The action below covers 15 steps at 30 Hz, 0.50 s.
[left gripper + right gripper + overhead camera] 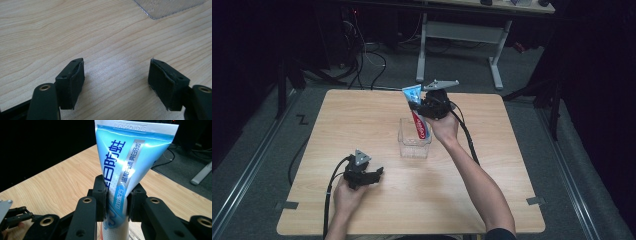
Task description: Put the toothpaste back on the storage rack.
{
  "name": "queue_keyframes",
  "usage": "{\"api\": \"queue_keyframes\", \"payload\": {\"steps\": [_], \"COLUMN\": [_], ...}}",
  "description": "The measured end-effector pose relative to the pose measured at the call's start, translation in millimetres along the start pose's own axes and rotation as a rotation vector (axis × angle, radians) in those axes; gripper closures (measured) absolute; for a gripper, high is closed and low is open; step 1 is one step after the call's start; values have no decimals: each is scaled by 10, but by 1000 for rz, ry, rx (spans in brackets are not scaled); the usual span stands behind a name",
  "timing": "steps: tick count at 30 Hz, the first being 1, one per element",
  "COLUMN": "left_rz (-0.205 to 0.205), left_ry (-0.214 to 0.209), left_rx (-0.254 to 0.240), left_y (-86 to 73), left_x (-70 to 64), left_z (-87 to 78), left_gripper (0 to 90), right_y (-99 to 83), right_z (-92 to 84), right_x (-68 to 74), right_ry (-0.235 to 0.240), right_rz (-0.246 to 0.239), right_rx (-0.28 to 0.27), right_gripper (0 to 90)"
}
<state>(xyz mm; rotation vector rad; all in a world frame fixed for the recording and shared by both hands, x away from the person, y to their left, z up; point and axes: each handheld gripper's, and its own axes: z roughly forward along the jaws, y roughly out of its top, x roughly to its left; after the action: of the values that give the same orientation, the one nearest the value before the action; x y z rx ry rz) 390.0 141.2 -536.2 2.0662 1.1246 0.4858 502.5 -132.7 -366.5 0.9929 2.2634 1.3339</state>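
Right gripper [418, 107] clamps the tube [417, 112] mid-body (soft, light, likely slippery; firmer near crimp). Left gripper [116, 75] fingers released.

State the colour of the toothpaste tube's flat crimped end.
White crimped end, light blue below; clearest in right gripper view.

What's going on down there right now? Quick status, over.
Right gripper shut on toothpaste tube, cap end down in the clear container. Left gripper open, empty, low over the table. Nothing in the way.
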Motion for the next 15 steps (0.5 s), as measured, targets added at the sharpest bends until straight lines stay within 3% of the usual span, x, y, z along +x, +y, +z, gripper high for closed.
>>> {"api": "queue_keyframes", "payload": {"steps": [15], "left_rz": [0], "left_ry": [1], "left_rx": [1], "left_y": [1], "left_x": [0], "left_z": [1], "left_gripper": [299], "right_y": [-172], "right_z": [126], "right_x": [-7], "right_ry": [6], "right_rz": [21], "right_rx": [46], "right_gripper": [725]}}
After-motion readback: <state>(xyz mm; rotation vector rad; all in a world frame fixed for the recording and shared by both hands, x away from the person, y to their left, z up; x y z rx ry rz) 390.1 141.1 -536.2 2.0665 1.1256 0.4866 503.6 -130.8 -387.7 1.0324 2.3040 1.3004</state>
